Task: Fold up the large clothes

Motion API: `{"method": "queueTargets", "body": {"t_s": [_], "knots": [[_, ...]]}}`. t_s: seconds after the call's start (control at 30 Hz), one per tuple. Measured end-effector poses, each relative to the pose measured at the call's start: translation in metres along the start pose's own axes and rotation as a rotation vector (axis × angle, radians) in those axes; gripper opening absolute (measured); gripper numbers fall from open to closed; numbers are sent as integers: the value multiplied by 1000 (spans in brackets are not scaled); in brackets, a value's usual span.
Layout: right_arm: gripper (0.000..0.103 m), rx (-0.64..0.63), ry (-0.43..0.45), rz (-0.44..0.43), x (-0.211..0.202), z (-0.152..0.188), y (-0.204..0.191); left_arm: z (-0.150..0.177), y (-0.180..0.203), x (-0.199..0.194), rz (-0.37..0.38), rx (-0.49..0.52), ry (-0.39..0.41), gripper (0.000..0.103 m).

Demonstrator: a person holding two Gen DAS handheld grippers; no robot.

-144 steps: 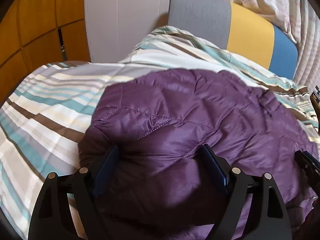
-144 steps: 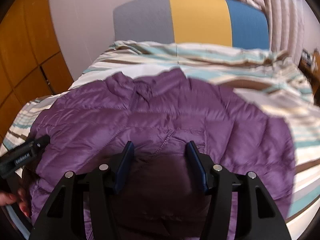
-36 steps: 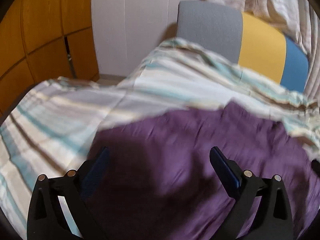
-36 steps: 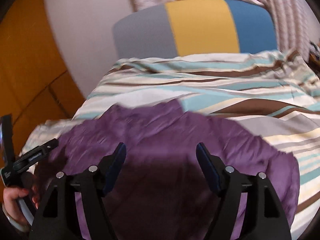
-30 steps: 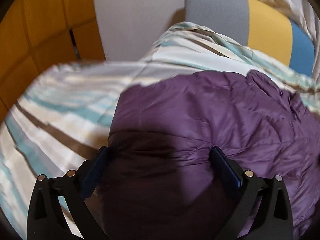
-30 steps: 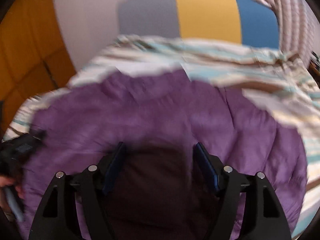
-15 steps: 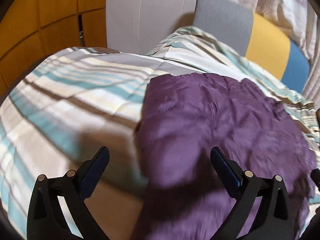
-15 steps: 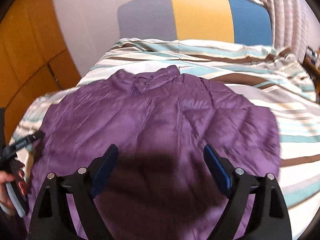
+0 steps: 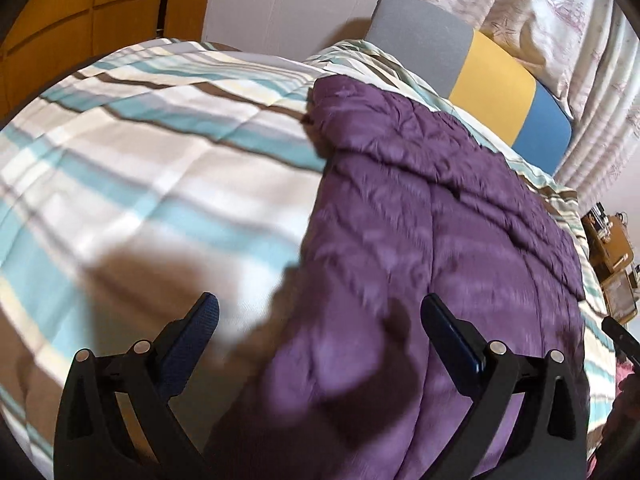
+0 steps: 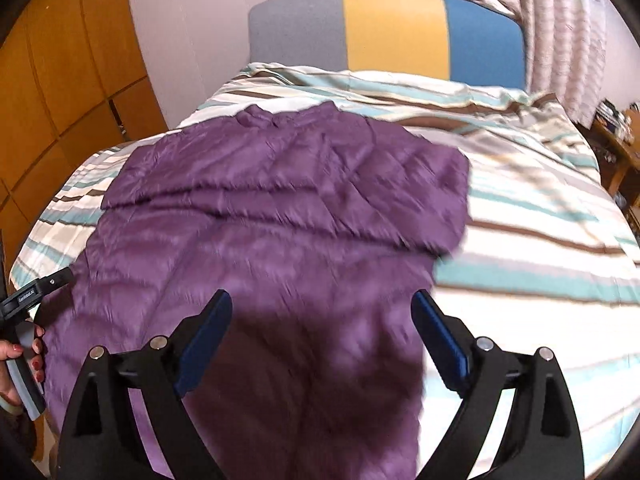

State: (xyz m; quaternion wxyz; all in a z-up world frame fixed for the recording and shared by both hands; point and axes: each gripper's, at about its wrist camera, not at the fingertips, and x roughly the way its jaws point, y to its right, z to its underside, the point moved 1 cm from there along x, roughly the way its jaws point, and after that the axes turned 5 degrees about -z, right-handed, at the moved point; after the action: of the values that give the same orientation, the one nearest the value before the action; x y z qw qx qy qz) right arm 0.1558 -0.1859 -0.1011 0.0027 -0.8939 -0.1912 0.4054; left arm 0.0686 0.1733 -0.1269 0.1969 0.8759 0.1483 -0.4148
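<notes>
1. My left gripper [image 9: 320,312] has its jaws wide apart, nothing between them. It hangs above the bed, straddling the left edge of the jacket.
2. My right gripper [image 10: 322,308] is spread wide too and holds nothing. It hangs over the near part of the jacket.
3. The purple quilted puffer jacket [image 10: 280,208] lies flat on the striped teal, brown and white bedspread [image 10: 540,208], collar toward the headboard. Its right side looks folded in, making a straight edge.
4. In the left wrist view the jacket [image 9: 440,220] fills the right half and the bedspread [image 9: 140,140] the left. The near part is motion-blurred.
5. The grey, yellow and blue padded headboard [image 10: 392,28] stands at the far end of the bed, with pale patterned curtains [image 10: 560,32] behind it.
6. Orange wooden cabinet panels [image 10: 60,80] run along the left wall.
7. The left gripper's body shows at the left edge of the right wrist view, held by a hand with red nails [image 10: 16,364].
8. A wooden side table [image 9: 612,260] with small clutter sits to the right of the bed.
</notes>
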Motion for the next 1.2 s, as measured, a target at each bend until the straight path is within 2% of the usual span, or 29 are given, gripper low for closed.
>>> {"method": "queueTargets", "body": {"t_s": [0.17, 0.33, 0.57, 0.7, 0.77, 0.83, 0.87, 0.9, 0.93, 1.0, 1.2], "knots": [[90, 40, -32, 9, -26, 38, 26, 24, -3, -14, 6, 65, -14, 100], [82, 70, -74, -14, -51, 69, 46, 43, -3, -27, -22, 113, -14, 100], [72, 153, -161, -117, -69, 107, 59, 68, 3, -45, 9, 200, 16, 100], [65, 181, -223, -196, -67, 122, 58, 80, 4, -53, -3, 248, 23, 83], [63, 192, -261, -244, -62, 128, 54, 84, 5, -55, 13, 245, 18, 78], [61, 178, -262, -253, -61, 131, 49, 88, 7, -57, 23, 253, 16, 67], [51, 150, -263, -252, -61, 131, 46, 90, 8, -58, 29, 256, 13, 61], [37, 130, -266, -255, -61, 131, 43, 90, 11, -59, 53, 261, 4, 44], [19, 121, -268, -276, -61, 130, 40, 91, 12, -61, 70, 255, -2, 27], [10, 151, -260, -335, -61, 129, 40, 89, 15, -63, 101, 225, -13, 21], [6, 275, -168, -420, -64, 109, 56, 65, 17, -74, 195, 141, 0, 19]]}}
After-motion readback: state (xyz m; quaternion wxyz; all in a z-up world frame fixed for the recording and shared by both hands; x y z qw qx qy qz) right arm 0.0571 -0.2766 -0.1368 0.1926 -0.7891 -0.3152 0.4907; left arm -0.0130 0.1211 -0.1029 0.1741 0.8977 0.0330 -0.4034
